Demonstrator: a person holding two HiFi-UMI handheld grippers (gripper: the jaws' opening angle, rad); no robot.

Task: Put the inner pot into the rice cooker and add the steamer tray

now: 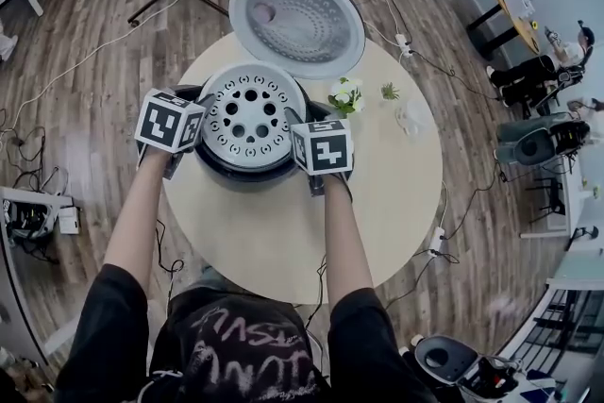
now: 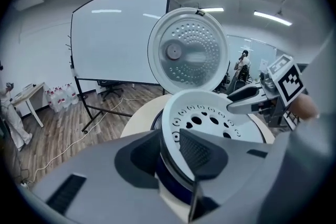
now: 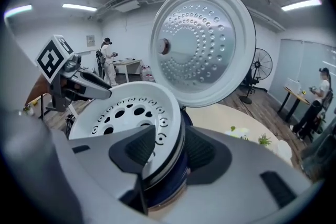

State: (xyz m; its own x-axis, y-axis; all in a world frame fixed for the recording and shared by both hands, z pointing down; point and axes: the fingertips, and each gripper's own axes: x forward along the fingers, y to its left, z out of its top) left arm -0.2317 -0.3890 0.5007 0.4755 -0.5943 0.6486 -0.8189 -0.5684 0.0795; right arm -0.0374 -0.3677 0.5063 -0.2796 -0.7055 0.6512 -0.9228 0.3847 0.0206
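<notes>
The steamer tray [image 1: 250, 116] sat in the mouth of the rice cooker [image 1: 236, 175] on the desk [image 1: 283, 241], with the lid [image 1: 297, 22] standing open at 12 o'clock. The inner pot was hidden beneath the tray, so it was presumably already in. The left claw [image 2: 170, 157] straddled the tray's rim at 9 o'clock and the right claw [image 3: 170, 149] at 4 o'clock, both released, with their pads off the rim. Both placements looked done; only backing the claws away seemed left.
</notes>
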